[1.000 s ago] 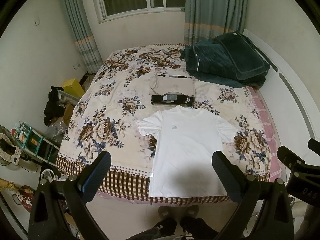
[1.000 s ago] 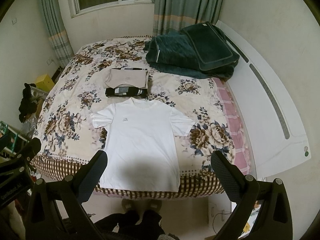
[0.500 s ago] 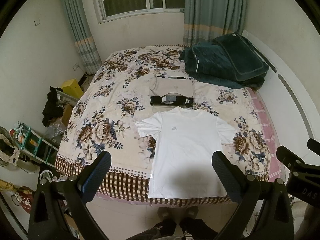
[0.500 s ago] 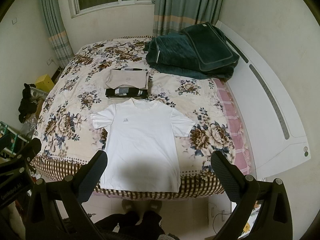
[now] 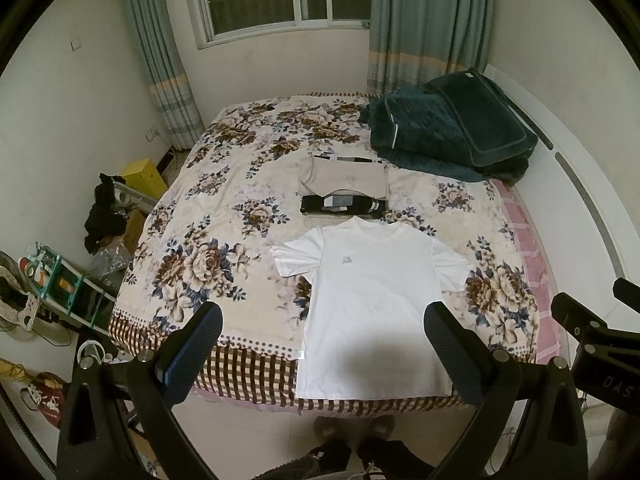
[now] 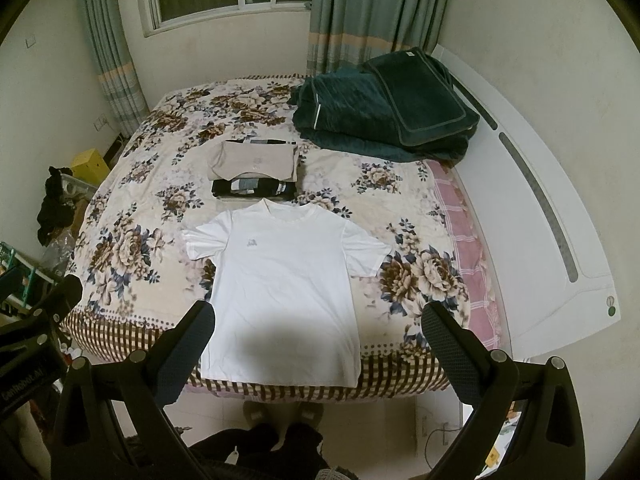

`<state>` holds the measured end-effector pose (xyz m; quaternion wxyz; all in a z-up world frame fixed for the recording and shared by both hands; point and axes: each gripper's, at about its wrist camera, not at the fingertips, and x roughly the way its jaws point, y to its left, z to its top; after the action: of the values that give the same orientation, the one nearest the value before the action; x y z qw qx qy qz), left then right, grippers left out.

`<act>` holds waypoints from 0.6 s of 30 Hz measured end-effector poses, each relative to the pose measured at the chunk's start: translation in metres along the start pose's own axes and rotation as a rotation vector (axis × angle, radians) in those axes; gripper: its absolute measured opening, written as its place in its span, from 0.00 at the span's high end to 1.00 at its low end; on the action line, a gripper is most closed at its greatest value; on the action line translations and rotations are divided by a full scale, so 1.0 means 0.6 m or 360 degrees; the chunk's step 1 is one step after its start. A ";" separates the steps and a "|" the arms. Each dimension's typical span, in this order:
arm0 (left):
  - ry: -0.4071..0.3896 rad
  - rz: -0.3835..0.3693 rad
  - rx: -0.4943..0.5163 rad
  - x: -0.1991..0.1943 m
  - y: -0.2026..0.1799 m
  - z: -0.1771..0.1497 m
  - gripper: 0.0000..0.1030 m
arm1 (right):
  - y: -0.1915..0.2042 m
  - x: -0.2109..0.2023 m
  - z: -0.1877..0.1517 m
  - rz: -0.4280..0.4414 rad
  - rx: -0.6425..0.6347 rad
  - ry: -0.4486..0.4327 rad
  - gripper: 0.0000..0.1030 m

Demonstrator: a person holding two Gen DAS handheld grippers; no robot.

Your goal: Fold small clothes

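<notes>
A white T-shirt lies flat and face up on the floral bedspread, neck away from me, hem at the near bed edge. It also shows in the right wrist view. My left gripper is open and empty, held high above the near bed edge. My right gripper is open and empty too, above the shirt's hem. Behind the shirt lie a folded black garment and a folded beige garment.
A dark green quilt and pillow are piled at the far right of the bed. A white headboard runs along the right. Shelves and clutter stand on the floor left of the bed. Slippers sit on the floor below.
Both views have shifted very slightly; the shirt and folded clothes lie as before. Both grippers stay open.
</notes>
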<state>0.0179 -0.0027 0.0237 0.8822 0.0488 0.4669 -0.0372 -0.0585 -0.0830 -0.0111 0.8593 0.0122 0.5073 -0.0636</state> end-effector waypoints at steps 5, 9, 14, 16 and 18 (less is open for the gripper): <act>-0.0002 -0.0005 -0.0001 -0.001 0.000 0.004 0.00 | -0.001 -0.001 0.000 -0.0005 0.0000 -0.0003 0.00; -0.0003 -0.0012 -0.0002 -0.001 -0.004 0.018 0.00 | -0.001 -0.002 0.000 -0.0003 -0.0002 -0.0006 0.00; -0.0019 -0.0010 0.0001 -0.002 -0.029 0.041 0.00 | -0.002 -0.003 0.000 0.0001 0.0002 -0.0007 0.00; -0.0018 -0.0015 -0.0003 -0.001 -0.032 0.044 0.00 | -0.003 -0.004 0.001 -0.0004 -0.0001 -0.0009 0.00; -0.0021 -0.0012 -0.0001 -0.003 -0.027 0.033 0.00 | -0.003 -0.001 -0.001 -0.0001 0.0001 -0.0007 0.00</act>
<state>0.0313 -0.0213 0.0358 0.8851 0.0467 0.4613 -0.0407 -0.0598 -0.0846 -0.0108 0.8605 0.0121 0.5053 -0.0642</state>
